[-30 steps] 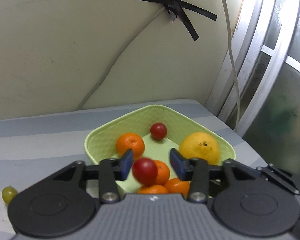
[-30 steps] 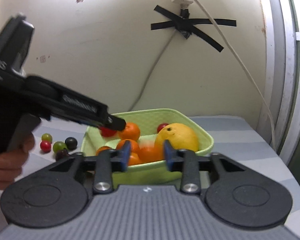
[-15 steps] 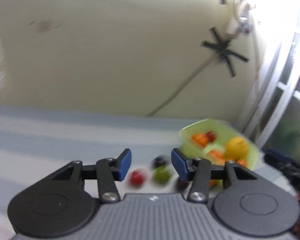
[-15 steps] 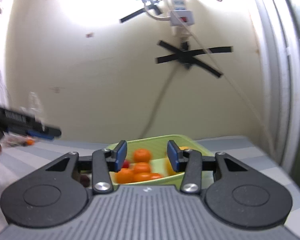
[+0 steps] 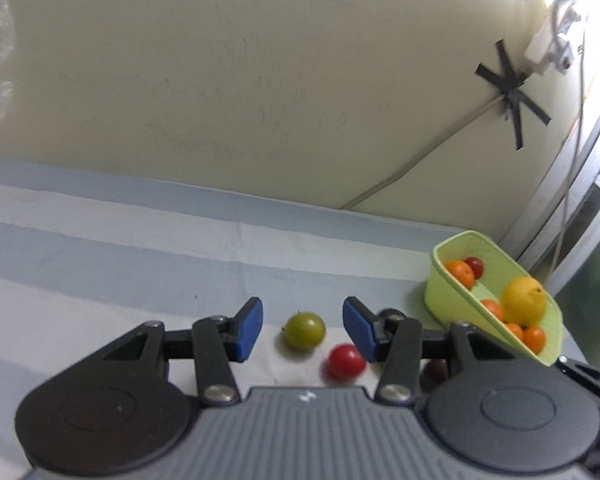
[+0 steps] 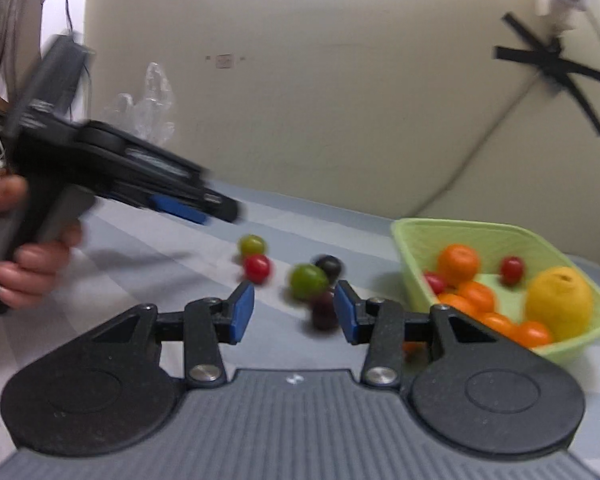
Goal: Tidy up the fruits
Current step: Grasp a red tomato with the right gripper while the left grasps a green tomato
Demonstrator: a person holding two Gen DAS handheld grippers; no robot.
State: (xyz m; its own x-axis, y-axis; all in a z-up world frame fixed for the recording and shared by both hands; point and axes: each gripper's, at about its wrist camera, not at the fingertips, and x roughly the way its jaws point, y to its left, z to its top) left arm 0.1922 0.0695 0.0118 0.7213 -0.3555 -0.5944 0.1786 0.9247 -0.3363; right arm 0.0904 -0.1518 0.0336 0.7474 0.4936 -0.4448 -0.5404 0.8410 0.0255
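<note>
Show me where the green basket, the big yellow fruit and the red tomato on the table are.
green basket [image 6: 420, 236]: right wrist view, on its far rim.
big yellow fruit [image 6: 559, 303]: right wrist view, centre of its skin.
red tomato [image 5: 346, 361]: left wrist view, middle of the fruit.

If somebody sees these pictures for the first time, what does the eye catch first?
Probably the green basket at the right, holding oranges and a big yellow citrus. Next, the small loose fruits on the striped cloth, such as a green one and a red one between the open left tongs.
</note>
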